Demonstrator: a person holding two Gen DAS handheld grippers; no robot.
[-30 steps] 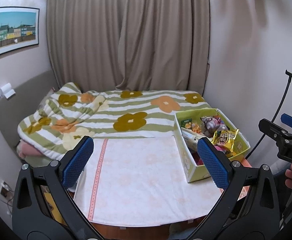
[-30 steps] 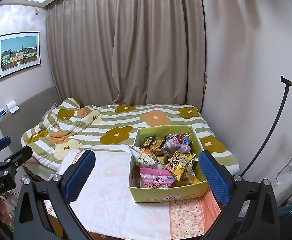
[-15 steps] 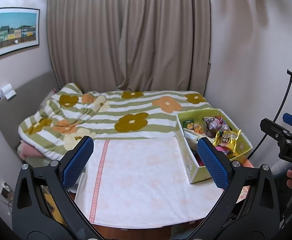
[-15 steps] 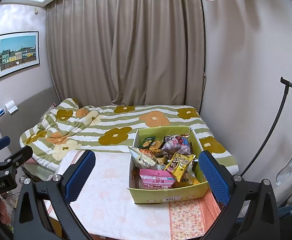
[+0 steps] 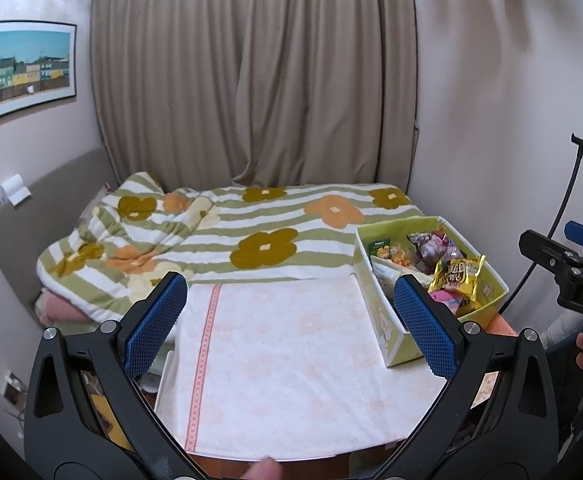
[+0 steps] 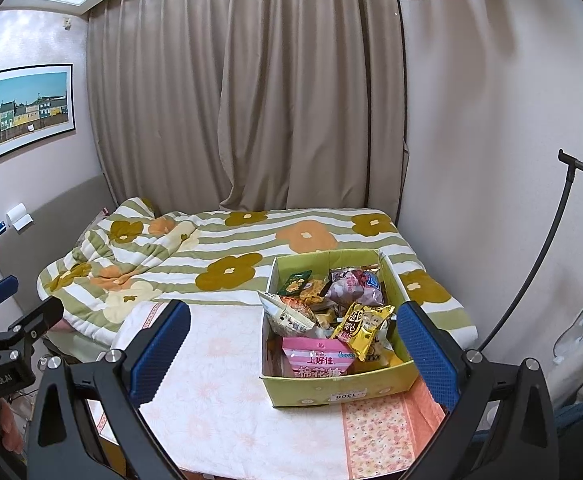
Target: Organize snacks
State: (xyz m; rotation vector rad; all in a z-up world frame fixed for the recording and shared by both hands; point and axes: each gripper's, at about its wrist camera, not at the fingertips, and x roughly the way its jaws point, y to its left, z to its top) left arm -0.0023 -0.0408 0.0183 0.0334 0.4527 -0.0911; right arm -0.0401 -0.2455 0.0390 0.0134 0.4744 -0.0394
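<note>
A yellow-green cardboard box (image 6: pixel 333 390) full of snack packets stands on the right part of a cloth-covered table (image 6: pixel 219 384). In it lie a pink marshmallow bag (image 6: pixel 317 362), a yellow bag (image 6: pixel 365 326) and several other packets. The box also shows at the right of the left wrist view (image 5: pixel 387 320). My right gripper (image 6: pixel 291 348) is open and empty, held above the table in front of the box. My left gripper (image 5: pixel 289 324) is open and empty above the bare left part of the table (image 5: pixel 283 360).
A bed with a green-striped flowered blanket (image 6: pixel 227 256) lies behind the table. Brown curtains (image 6: pixel 251 100) hang behind it. A wall stands close on the right. A black stand pole (image 6: pixel 531 264) curves up at the right. The other gripper shows at each view's edge.
Both views have shifted only slightly; the grippers hover in nearly the same place and stay open. Nothing on the table has moved.
</note>
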